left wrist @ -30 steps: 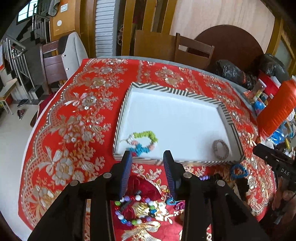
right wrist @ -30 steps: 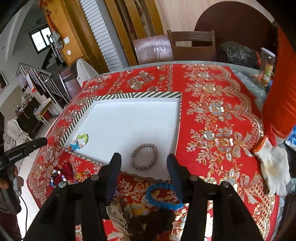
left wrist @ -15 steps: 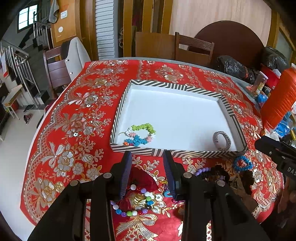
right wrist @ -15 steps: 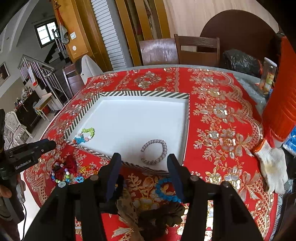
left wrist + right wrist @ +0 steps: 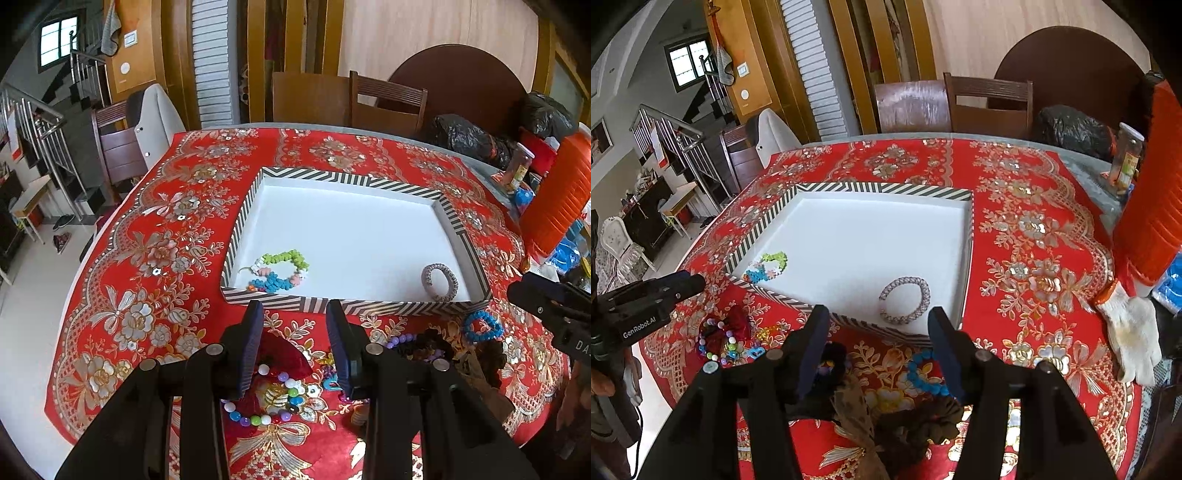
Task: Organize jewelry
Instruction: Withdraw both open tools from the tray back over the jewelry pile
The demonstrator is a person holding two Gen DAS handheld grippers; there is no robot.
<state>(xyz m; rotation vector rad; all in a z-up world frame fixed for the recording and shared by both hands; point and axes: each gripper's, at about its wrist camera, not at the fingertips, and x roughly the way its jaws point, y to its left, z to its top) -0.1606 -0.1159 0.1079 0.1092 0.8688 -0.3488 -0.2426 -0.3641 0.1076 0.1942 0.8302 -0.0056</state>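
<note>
A white tray with a striped rim [image 5: 369, 182] [image 5: 879, 188] lies on the red cloth. In it are a green, blue and pink bead bracelet [image 5: 280, 271] [image 5: 766, 266] and a grey woven bracelet [image 5: 439, 282] [image 5: 905, 299]. My left gripper [image 5: 295, 325] is open and empty above a multicoloured bead bracelet [image 5: 264, 413] and a red hair tie [image 5: 284, 356]. My right gripper [image 5: 879, 325] is open and empty above a blue bead bracelet [image 5: 921, 371] and dark scrunchies [image 5: 912, 424], near the tray's front rim.
An orange container [image 5: 1152, 206] and a white work glove [image 5: 1132, 332] are at the right. A jar [image 5: 1126, 162] and black bags [image 5: 1071, 131] stand at the back right. Wooden chairs [image 5: 990, 107] are behind the table. The table edge drops off at the left.
Both grippers have pulled back and up from the tray, so more of the table shows. Both stay open and empty. The jewelry has not moved.
</note>
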